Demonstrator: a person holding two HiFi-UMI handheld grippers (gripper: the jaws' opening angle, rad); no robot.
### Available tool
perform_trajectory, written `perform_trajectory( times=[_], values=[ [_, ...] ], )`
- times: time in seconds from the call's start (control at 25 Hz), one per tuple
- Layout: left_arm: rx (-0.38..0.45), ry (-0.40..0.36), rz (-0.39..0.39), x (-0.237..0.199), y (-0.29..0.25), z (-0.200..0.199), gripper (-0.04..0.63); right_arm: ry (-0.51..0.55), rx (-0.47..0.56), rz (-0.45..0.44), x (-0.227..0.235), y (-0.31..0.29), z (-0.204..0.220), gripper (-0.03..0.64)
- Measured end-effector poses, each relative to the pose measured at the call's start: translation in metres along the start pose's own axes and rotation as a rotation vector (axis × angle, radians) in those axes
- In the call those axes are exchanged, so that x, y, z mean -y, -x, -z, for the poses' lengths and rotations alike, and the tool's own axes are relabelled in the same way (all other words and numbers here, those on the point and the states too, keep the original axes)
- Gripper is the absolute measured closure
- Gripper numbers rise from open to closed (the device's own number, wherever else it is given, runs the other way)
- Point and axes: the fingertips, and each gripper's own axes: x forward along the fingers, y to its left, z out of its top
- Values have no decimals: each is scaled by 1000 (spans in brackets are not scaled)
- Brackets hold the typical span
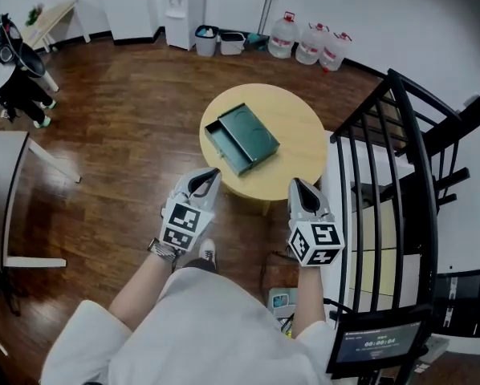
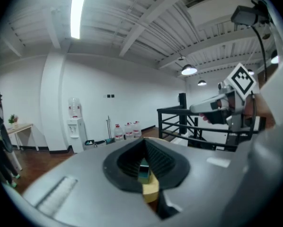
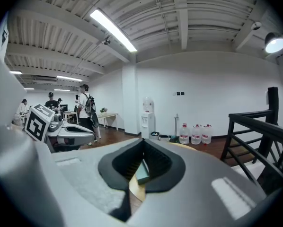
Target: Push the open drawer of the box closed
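Observation:
A dark green box [image 1: 252, 137] lies on the round wooden table [image 1: 296, 127]. Its drawer [image 1: 221, 144] stands pulled out toward the left front. My left gripper [image 1: 213, 172] hangs shut and empty just off the table's near edge, short of the drawer. Also shut and empty, my right gripper [image 1: 295, 184] hovers at the near right edge. In the left gripper view the jaws [image 2: 144, 148] meet, with a sliver of the green box [image 2: 143, 171] below them. The right gripper view shows its jaws [image 3: 142, 148] shut over the box [image 3: 142, 173].
A black metal railing [image 1: 400, 159] stands close on the right. A water cooler [image 1: 180, 10], bins [image 1: 216, 40] and water bottles [image 1: 308, 42] line the far wall. A white desk [image 1: 3, 199] is at the left, and a person [image 1: 19, 79] stands farther back left.

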Motion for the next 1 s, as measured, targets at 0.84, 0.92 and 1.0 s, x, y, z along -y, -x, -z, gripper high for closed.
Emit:
perform_trajectory(
  times=[0.84, 0.92, 1.0],
  values=[
    [-90, 34, 52, -48, -51, 34, 462, 2, -84, -35, 1, -94, 13, 519],
    [-103, 30, 61, -52, -52, 38, 459, -9, -93, -31, 2, -99, 15, 510],
    [-119, 35, 72, -57, -50, 45, 459, -17, -111, -25, 0, -103, 19, 509]
  ],
)
